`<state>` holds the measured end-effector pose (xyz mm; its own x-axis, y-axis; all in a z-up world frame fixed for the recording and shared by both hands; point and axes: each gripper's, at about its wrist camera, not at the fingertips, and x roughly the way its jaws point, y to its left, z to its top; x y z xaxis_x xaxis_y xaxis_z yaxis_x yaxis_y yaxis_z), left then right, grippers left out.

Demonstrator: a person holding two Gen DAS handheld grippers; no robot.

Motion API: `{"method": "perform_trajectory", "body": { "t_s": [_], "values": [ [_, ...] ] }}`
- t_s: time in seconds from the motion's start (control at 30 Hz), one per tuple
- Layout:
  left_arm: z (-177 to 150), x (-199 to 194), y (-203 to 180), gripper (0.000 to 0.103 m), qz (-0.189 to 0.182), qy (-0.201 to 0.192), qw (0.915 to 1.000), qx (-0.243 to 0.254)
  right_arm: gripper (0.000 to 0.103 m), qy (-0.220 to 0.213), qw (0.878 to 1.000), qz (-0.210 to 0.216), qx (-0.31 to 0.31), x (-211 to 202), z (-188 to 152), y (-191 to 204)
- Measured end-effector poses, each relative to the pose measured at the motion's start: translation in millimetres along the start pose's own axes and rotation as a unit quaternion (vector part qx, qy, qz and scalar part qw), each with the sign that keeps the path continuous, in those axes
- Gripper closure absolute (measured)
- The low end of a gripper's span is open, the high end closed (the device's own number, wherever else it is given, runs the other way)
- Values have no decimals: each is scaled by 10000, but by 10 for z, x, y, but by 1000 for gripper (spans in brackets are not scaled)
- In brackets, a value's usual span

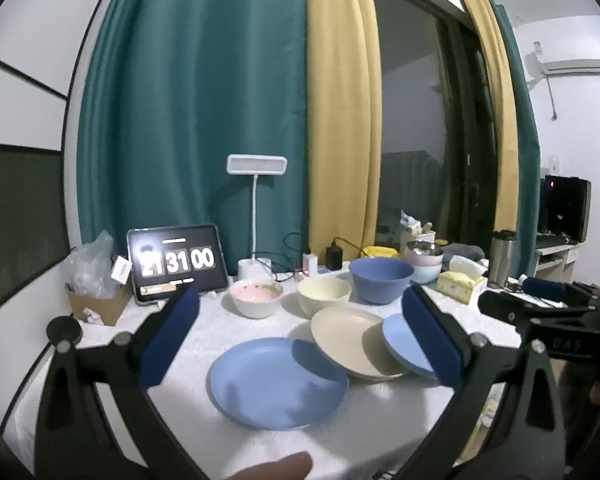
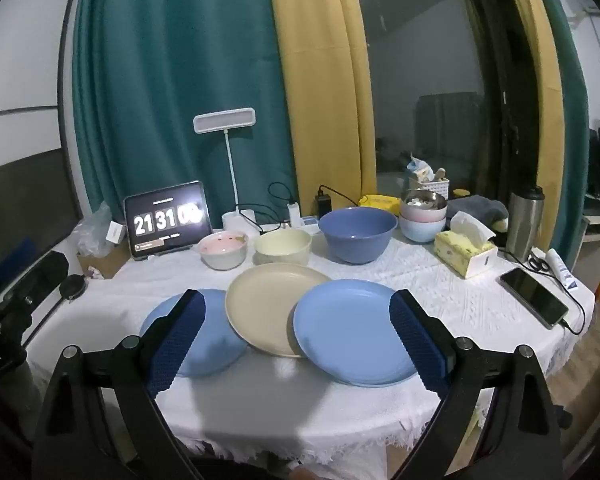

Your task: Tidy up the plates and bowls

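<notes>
A: Why are both grippers hanging back from the counter?

B: My guess is nothing has begun. The left gripper and the right gripper each have their jaws spread as wide as they go, with nothing between them, looking over the dishes.

A: Where do the plates sit?

B: In a loose row at the front. The left blue plate lies flat by itself. The cream plate is in the middle, and the right blue plate overlaps its edge, so that one looks propped a little.

A: And the bowls?

B: Behind them, in a line: a pink bowl, a cream bowl and a bigger blue bowl, all upright and apart. Laid out singly like that, they seem meant for stacking by kind.

A: How do they look?

B: Matte, plain, smooth-rimmed; the pink one has speckles inside. More bowls stand already stacked further back, beside the tissue box
</notes>
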<state>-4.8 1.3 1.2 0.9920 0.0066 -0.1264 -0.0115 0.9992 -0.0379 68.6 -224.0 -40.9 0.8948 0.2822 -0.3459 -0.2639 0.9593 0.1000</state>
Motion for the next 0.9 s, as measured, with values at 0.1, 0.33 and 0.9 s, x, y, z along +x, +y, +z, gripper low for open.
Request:
{"method": "perform_trajectory", "body": {
  "t_s": [0.1, 0.33, 0.9],
  "values": [
    [-87, -208, 29, 1, 84, -245, 9996, -76, 7, -6, 10000, 37, -6, 0, 23, 25],
    [-26, 0, 4, 1, 151, 164, 9997, -64, 7, -119, 9999, 30, -4, -41, 11, -4],
    [-31, 3, 54, 1, 124, 188, 9997, -108, 7, -132, 9999, -9, 10, -33, 16, 5]
  ]
}}
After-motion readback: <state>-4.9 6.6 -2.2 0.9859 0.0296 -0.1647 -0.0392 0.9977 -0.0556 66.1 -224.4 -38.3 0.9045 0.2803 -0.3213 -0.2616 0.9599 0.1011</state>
